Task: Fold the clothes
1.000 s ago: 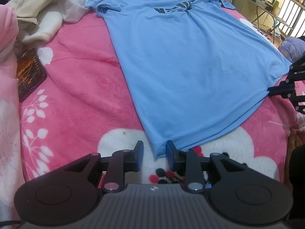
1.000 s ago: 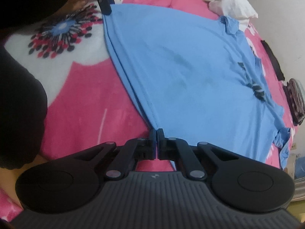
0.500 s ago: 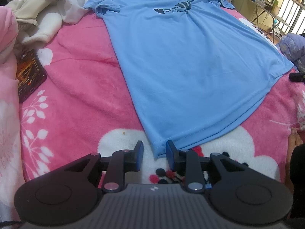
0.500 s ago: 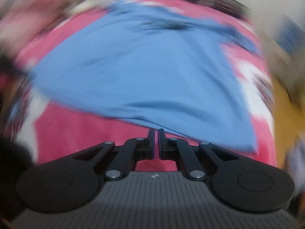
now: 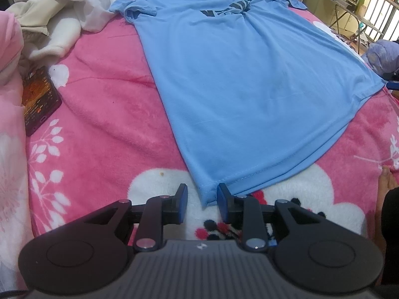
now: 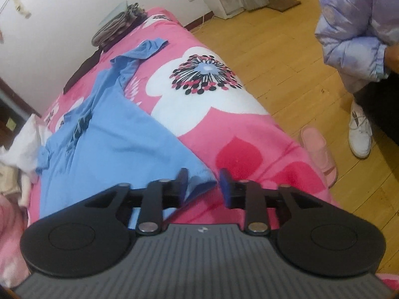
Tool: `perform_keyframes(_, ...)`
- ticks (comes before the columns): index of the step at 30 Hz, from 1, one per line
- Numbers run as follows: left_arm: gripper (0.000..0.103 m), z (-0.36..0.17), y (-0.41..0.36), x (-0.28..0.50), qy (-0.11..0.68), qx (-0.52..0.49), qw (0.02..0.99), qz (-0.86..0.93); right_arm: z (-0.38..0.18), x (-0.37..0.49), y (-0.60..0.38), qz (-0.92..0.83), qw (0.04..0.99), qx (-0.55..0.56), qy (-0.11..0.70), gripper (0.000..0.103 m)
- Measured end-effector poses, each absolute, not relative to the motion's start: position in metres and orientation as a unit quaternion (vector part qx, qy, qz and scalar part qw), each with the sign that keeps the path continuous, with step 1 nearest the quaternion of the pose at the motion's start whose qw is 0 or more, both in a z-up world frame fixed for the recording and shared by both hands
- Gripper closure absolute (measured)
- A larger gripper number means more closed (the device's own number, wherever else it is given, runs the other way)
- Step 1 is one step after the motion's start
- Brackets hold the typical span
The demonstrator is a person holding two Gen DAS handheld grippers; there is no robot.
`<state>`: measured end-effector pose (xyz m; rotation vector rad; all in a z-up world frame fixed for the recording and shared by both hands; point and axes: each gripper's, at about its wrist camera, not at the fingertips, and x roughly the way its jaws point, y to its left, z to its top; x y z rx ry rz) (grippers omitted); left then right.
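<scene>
A light blue T-shirt (image 5: 249, 79) lies spread flat on the pink flowered blanket (image 5: 104, 114), with its collar at the far end. My left gripper (image 5: 202, 201) is open at the near hem, and the shirt's left hem corner lies loose between its fingers. In the right wrist view the T-shirt (image 6: 112, 129) runs away to the left. My right gripper (image 6: 203, 184) straddles the other hem corner while its jaws are opening, and the pads do not press the cloth. The right gripper's tip (image 5: 392, 83) shows at the right edge of the left wrist view.
A phone (image 5: 37, 99) and a heap of white clothes (image 5: 57, 7) lie on the left of the bed. The bed's edge (image 6: 286, 129) drops to a wooden floor with a pink slipper (image 6: 319, 154). A person in a lavender jacket (image 6: 354, 32) stands there.
My right gripper let go of the shirt's side edge, rolled over and swung out to the hem corner, and its jaws have parted. The left gripper has not moved.
</scene>
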<state>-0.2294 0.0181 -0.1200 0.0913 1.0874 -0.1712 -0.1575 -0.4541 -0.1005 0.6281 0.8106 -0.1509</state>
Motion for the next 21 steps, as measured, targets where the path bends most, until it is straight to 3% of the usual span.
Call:
perform_keyframes(4, 0.075, -0.12, 0.017, -0.23, 0.516, 0.046, 0.851, -0.081, -0.109, -0.151, -0.449, -0.057, 0.865, 0.308, 0.391, 0.073)
perform_keyframes(5, 0.075, -0.12, 0.017, -0.23, 0.516, 0.046, 0.851, -0.081, -0.109, -0.15, -0.446, -0.053, 0.869, 0.297, 0.392, 0.083)
perform_keyframes(6, 0.075, -0.12, 0.017, -0.23, 0.516, 0.047, 0.851, -0.081, -0.108, -0.148, -0.442, -0.051, 0.877, 0.278, 0.389, 0.1)
perform_keyframes(10, 0.075, -0.12, 0.017, -0.23, 0.516, 0.048, 0.851, -0.082, -0.101, -0.152, -0.442, -0.068, 0.894, 0.258, 0.36, 0.1)
perform_keyframes(21, 0.075, -0.12, 0.018, -0.23, 0.513, 0.051, 0.852, -0.088, -0.126, -0.152, -0.454, -0.092, 0.884, 0.27, 0.371, 0.1)
